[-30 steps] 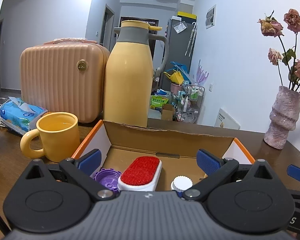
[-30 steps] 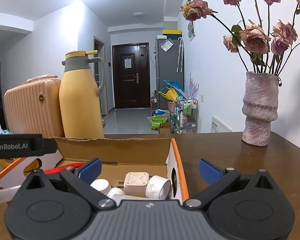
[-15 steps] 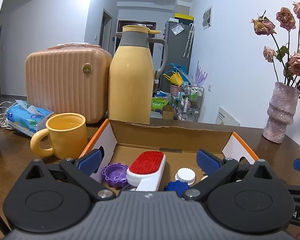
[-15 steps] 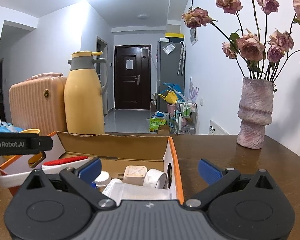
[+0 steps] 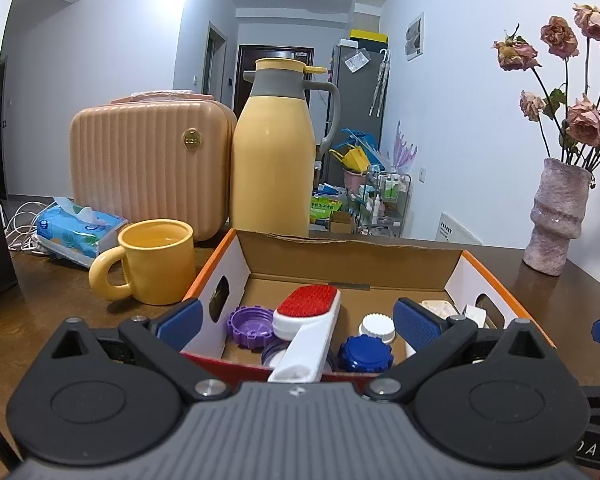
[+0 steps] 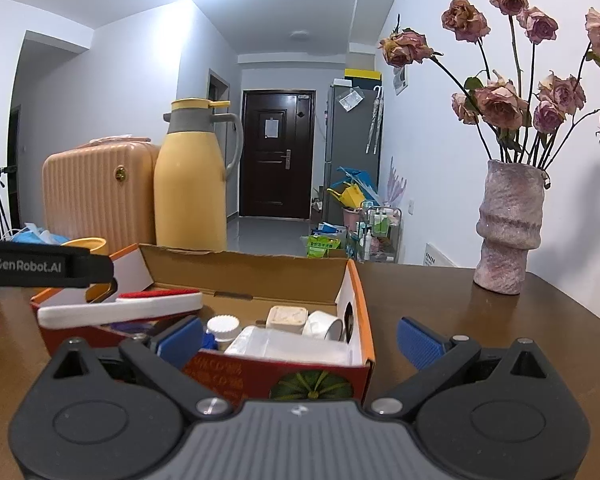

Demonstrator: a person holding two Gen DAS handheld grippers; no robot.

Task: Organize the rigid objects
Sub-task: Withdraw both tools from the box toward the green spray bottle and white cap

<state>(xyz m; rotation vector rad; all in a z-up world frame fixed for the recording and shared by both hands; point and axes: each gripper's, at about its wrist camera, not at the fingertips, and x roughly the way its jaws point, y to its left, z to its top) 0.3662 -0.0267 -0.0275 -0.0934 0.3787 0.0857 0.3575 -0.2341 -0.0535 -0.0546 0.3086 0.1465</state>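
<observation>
Cardboard box (image 5: 420, 258): holds red lint brush (image 5: 308, 314), purple lid (image 5: 250, 324), blue cap (image 5: 365, 354), white cap (image 5: 378, 326). Left gripper (image 5: 298, 320), right gripper (image 6: 300, 334): both spread wide, empty. Risk: brush handle overhangs near rim; a nudge could tip it out

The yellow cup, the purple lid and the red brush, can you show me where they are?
yellow cup (image 5: 162, 262): left wrist view, on its front wall.
purple lid (image 5: 249, 325): left wrist view, on its ridged rim.
red brush (image 5: 309, 299): left wrist view, on its red pad.
</observation>
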